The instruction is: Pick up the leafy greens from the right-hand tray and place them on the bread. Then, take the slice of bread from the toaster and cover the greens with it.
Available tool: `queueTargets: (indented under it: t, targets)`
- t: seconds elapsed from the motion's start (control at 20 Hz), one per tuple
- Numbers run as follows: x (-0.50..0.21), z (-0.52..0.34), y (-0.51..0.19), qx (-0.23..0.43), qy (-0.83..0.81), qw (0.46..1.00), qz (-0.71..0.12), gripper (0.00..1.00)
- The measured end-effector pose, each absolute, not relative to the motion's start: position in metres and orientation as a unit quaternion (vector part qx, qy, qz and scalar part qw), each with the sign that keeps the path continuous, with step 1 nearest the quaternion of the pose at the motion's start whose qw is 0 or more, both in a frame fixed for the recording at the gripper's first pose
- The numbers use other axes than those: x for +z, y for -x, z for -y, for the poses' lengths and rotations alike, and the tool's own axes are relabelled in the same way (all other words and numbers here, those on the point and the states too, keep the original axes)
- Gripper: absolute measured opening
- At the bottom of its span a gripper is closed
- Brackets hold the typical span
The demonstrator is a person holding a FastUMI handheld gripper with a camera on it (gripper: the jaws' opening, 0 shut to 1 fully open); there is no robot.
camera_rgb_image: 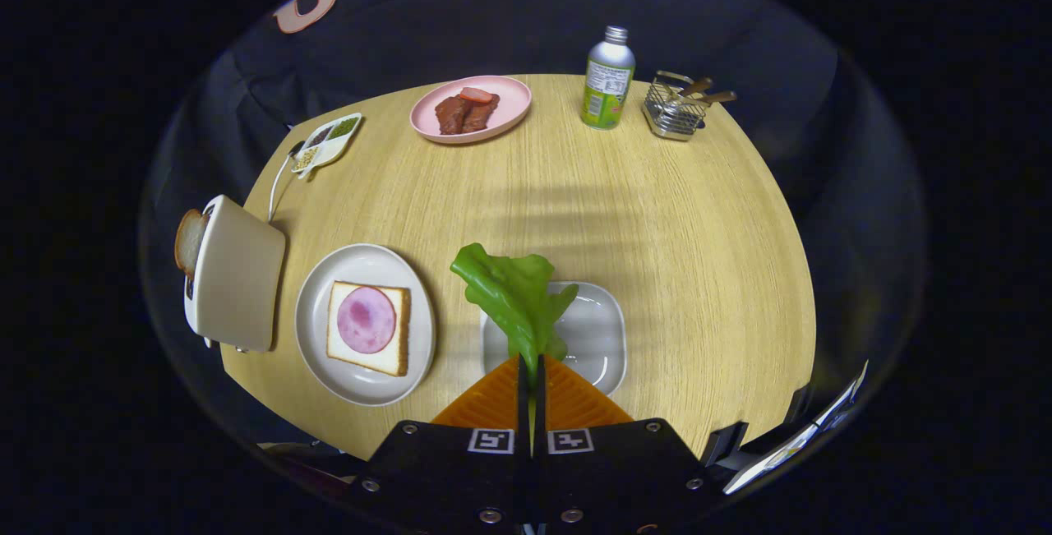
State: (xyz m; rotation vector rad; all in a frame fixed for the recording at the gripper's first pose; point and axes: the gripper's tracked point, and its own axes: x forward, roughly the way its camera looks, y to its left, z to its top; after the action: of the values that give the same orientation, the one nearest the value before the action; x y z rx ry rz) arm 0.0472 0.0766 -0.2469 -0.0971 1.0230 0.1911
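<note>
My gripper (530, 364) is shut on the stem of the leafy greens (514, 292), which stand up from between the orange fingers (493, 403), lifted above the grey right-hand tray (596, 338). To the left lies a round white plate (316, 338) with a slice of bread (394, 338) topped by a pink round of ham (366, 320). Further left stands the cream toaster (238, 276), with a second bread slice (189, 241) sticking out of its slot.
At the table's far side sit a pink plate of meat (501, 120), a green-labelled bottle (608, 79), a wire basket with utensils (675, 108) and a small divided condiment dish (329, 140). The toaster's white cord (275, 186) runs toward that dish.
</note>
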Motion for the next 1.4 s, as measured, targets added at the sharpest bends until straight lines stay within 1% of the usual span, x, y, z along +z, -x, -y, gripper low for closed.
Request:
queueTargets:
  t: [0.4,0.65,1.25,1.35,1.4]
  targets:
    - [-0.237,-0.163,-0.038,0.134,0.061,0.865,-0.479,0.01]
    - [-0.252,-0.204,-0.038,0.149,0.079,0.855,-0.491,0.01]
    - [-0.301,-0.245,-0.031,0.155,0.085,0.832,-0.527,0.03]
    - [-0.305,-0.247,-0.030,0.153,0.084,0.829,-0.531,0.04]
    - [-0.307,-0.247,-0.029,0.149,0.084,0.828,-0.534,0.08]
